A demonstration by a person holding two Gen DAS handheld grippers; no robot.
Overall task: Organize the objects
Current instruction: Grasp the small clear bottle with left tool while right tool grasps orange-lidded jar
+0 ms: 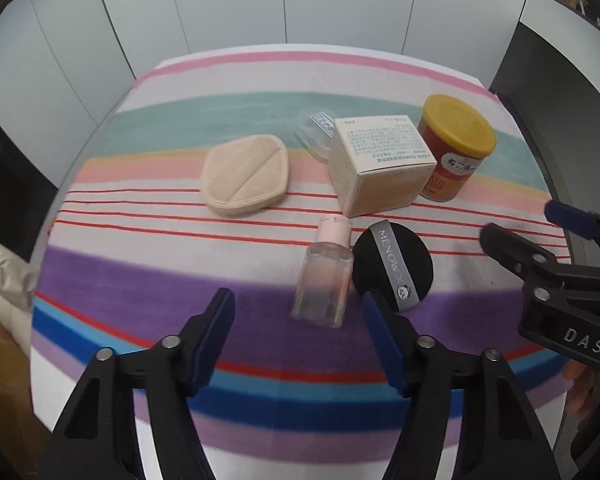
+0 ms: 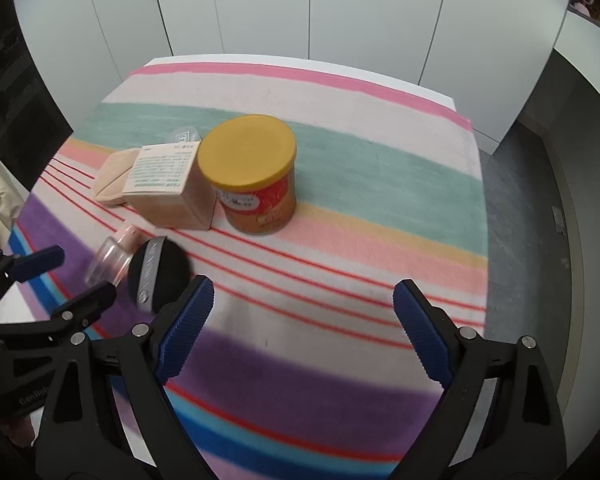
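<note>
On a striped cloth (image 1: 148,276) lie a small clear bottle with a pink cap (image 1: 325,276), a black round puff with a grey band (image 1: 394,266), a beige diamond-shaped puff (image 1: 246,174), a beige carton (image 1: 380,168), a clear plastic case (image 1: 314,132) behind it, and a yellow-lidded red can (image 1: 454,148). My left gripper (image 1: 298,304) is open, hovering just short of the bottle, empty. My right gripper (image 2: 304,292) is open and empty over bare cloth in front of the can (image 2: 252,172); it also shows at the right of the left wrist view (image 1: 516,220).
White cabinet doors (image 2: 300,8) stand behind the table. The table's right edge drops to a grey floor (image 2: 516,184). A dark monitor (image 2: 16,112) stands at the left. The carton (image 2: 168,184) and can touch side by side.
</note>
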